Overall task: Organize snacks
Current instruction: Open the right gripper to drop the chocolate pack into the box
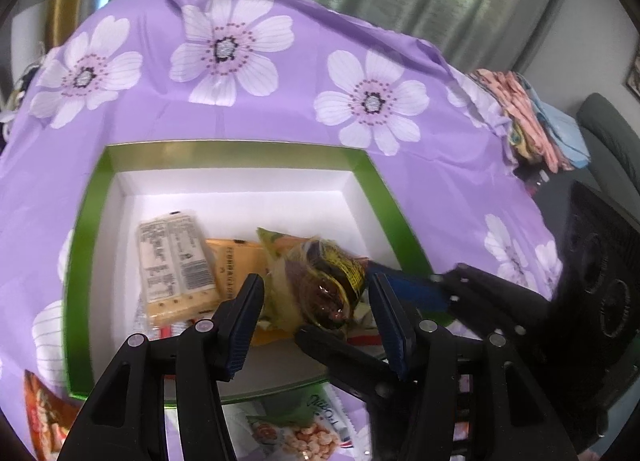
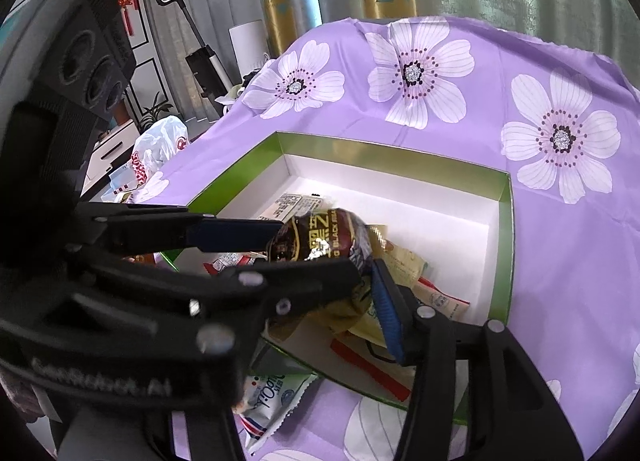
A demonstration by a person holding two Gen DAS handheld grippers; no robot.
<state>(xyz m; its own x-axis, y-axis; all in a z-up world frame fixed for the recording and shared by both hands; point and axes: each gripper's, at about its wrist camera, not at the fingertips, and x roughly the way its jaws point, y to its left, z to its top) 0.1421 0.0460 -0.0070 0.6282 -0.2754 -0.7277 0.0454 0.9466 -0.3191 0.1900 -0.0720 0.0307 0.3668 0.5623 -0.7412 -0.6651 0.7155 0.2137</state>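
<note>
Snack going into the box (image 1: 92, 221)

Right gripper (image 1: 360, 301) fingers are pinching the dark snack packet (image 2: 316, 241) over it; left gripper (image 1: 316, 317) fingers are spread empty, flanking it.

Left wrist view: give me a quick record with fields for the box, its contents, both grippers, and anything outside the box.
Box: green box, white inside, open, on flowered cloth
Contents: several snack packets, piled near side
Left gripper: jaws either side of dark packet; grip unclear
Right gripper: at same packet; grip unclear
Outside box: white packet, orange packet
</note>
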